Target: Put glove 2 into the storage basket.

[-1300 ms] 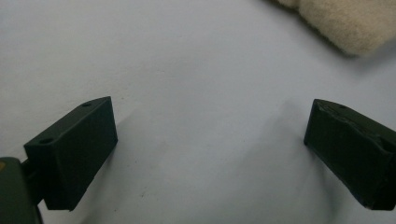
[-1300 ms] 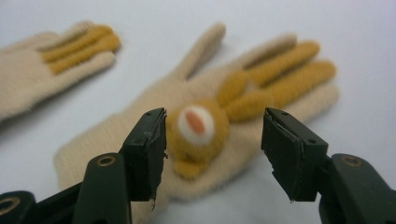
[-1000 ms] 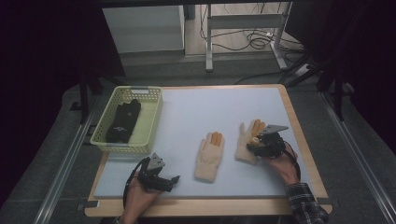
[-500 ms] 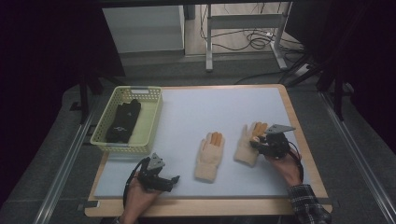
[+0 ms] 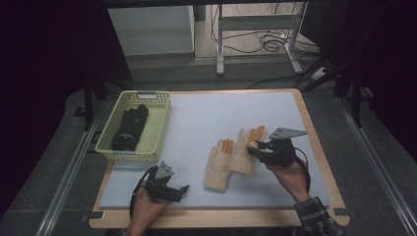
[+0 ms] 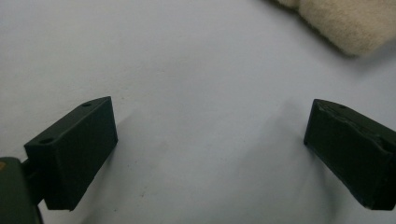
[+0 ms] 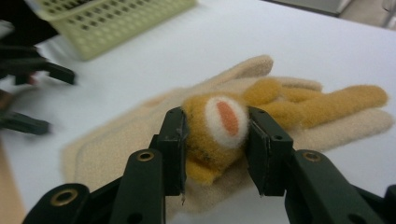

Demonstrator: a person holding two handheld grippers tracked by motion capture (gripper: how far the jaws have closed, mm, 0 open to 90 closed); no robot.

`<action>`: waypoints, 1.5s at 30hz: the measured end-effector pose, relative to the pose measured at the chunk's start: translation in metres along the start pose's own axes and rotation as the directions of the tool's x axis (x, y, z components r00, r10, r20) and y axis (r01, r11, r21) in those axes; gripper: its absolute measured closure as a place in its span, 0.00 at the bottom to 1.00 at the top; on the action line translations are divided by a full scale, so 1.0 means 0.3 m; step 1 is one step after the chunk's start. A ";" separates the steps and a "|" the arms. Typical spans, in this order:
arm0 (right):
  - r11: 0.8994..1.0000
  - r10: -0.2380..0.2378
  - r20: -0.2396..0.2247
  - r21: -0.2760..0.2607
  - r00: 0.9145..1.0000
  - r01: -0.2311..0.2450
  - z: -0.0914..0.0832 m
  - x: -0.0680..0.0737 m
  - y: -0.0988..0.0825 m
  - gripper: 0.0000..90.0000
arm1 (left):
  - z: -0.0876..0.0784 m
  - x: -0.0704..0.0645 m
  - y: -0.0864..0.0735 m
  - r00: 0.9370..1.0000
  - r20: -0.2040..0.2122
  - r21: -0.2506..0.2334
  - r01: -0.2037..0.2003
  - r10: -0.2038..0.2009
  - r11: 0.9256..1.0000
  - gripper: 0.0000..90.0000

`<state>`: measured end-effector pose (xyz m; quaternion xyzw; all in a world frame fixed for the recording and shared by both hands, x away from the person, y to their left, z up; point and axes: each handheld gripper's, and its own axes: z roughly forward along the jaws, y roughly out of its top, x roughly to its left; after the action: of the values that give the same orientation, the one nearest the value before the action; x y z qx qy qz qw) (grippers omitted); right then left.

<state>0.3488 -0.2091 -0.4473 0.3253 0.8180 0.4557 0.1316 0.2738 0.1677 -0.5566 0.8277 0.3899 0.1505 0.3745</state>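
While the right gripper pinches the orange-tipped fingers of the right-hand cream glove, its jaws have just been closing and now press the fuzzy fabric from both sides. In the high view this glove lies right of centre on the white table, its edge touching or just overlapping the second cream glove to its left; which of the two cannot be told. The gripped finger end appears raised off the surface, while the cuff end rests on the table.

The left gripper sits at the near left with its jaws spread wide and nothing between them, just above the bare table. A corner of a cream glove shows at the far right of its view.

A yellow-green basket stands at the far left and holds a pair of black gloves.

The step in hand is judged to be the pick-up of the right-hand glove. The next move likely calls for lifting it fully clear of its neighbour, without dragging that one along, then carrying it left toward the basket.
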 end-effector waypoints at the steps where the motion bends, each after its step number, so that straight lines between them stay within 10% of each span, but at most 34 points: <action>1: 1.000 -0.001 -0.010 -0.001 1.000 0.001 0.007 0.017 0.008 0.67 | 0.000 0.000 0.000 1.000 0.000 0.000 0.000 0.000 1.000 0.03; 10: 0.998 -0.067 -0.072 0.010 0.995 0.068 0.147 0.172 0.030 0.67 | 0.000 0.000 0.000 1.000 -0.001 -0.001 0.000 0.000 1.000 0.03; 21: 0.993 -0.052 -0.052 0.101 0.997 0.057 0.277 0.176 -0.086 0.60 | 0.000 0.000 0.000 1.000 0.001 0.001 0.000 0.000 1.000 0.03; 32: 0.995 -0.078 -0.037 0.059 0.996 0.080 0.177 0.131 -0.073 0.48 | 0.000 -0.001 0.000 1.000 0.000 0.002 -0.001 0.001 1.000 0.03; 39: 0.992 -0.048 -0.062 0.114 0.997 0.055 0.149 0.099 -0.168 0.84 | 0.000 -0.001 0.000 1.000 0.000 0.002 -0.001 0.001 1.000 0.03; 45: 0.987 -0.057 -0.123 0.140 0.991 0.074 0.176 0.138 -0.205 0.91 | 0.000 -0.001 0.000 1.000 0.000 0.001 -0.001 0.001 1.000 0.03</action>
<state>0.3193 -0.1702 -0.5240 0.2792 0.8656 0.4091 0.0738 0.2736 0.1677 -0.5566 0.8282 0.3895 0.1505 0.3738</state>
